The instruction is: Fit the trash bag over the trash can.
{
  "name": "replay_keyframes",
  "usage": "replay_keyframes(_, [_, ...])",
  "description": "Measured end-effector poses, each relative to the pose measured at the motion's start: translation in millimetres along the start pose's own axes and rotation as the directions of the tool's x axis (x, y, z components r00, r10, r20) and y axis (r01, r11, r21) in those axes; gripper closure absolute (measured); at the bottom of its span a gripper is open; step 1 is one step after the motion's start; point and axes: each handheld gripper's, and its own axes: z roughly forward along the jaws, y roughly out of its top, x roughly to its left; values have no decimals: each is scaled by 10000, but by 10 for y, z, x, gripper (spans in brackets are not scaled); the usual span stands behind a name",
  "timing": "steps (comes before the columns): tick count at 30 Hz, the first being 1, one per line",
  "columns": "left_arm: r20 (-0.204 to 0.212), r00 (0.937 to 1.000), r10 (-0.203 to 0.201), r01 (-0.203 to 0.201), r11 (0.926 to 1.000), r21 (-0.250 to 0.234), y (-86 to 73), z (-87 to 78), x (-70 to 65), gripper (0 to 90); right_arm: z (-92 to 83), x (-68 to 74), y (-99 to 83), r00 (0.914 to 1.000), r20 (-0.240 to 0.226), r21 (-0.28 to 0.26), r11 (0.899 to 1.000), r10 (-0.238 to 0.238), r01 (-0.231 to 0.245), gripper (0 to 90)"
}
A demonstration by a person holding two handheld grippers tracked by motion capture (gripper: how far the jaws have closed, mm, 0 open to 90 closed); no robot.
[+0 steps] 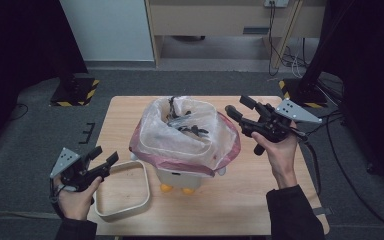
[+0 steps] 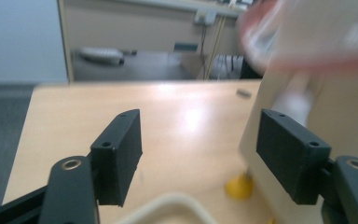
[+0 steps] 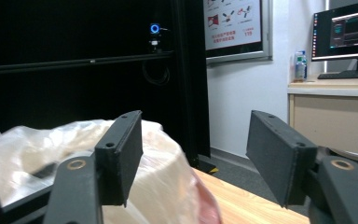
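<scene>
Grey carpet and dark curtains ring a small wooden table, so nothing clutters the work. Left hand-held gripper sits at about 8 o'clock, jaws spread and empty, right over the loose cream ring, probably lined up to grab it next. Right hand-held gripper hovers at 2 o'clock, also let go, nothing between its jaws. Between them stands the little bin with its bag folded over the rim, so I'd guess the ring goes on to clamp it.

Lab: computer monitor, black-draped camera rig.
</scene>
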Motion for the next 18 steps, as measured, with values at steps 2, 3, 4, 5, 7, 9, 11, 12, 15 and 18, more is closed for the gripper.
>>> replay_keyframes(2, [-181, 9998, -98, 106, 9991, 415, -146, -14, 57, 289, 16, 65, 53, 9999, -139, 53, 10000, -15, 16, 304])
replay_keyframes(3, [-239, 9995, -220, 234, 9980, 584, -213, -13, 81, 284, 23, 99, 80, 9998, -205, 72, 10000, 11, -10, 291])
replay_keyframes(4, [-343, 9991, -235, 260, 9968, 753, -277, -14, 103, 277, 31, 130, 106, 9996, -266, 47, 10000, 6, -5, 284])
replay_keyframes(5, [-528, 9986, -95, 145, 9955, 936, -342, -13, 120, 273, 38, 163, 134, 9995, -314, 60, 10000, 33, -31, 275])
replay_keyframes(7, [-891, 9959, 124, -2, 9909, 1349, -479, 1, 160, 262, 56, 231, 192, 9992, -399, 14, 10000, -29, 29, 260])
replay_keyframes(9, [-1133, 9933, 231, -32, 9849, 1734, -603, 22, 214, 262, 78, 298, 241, 9987, -503, 20, 10000, -87, 89, 251])
replay_keyframes(11, [-1431, 9896, 163, 113, 9817, 1901, -696, 24, 256, 261, 104, 361, 276, 9986, -517, 3, 9999, -131, 131, 240])
replay_keyframes(12, [-1488, 9888, 156, 138, 9809, 1941, -729, 19, 269, 258, 117, 392, 289, 9987, -468, 27, 9998, -196, 197, 239])
replay_keyframes(15, [-1581, 9871, 262, 58, 9800, 1989, -807, 44, 301, 259, 158, 470, 326, 9984, -520, 27, 9997, -226, 227, 233])
replay_keyframes(18, [-1605, 9862, 419, -62, 9762, 2167, -858, 84, 346, 258, 214, 536, 361, 9986, -523, -28, 9999, -126, 125, 229])
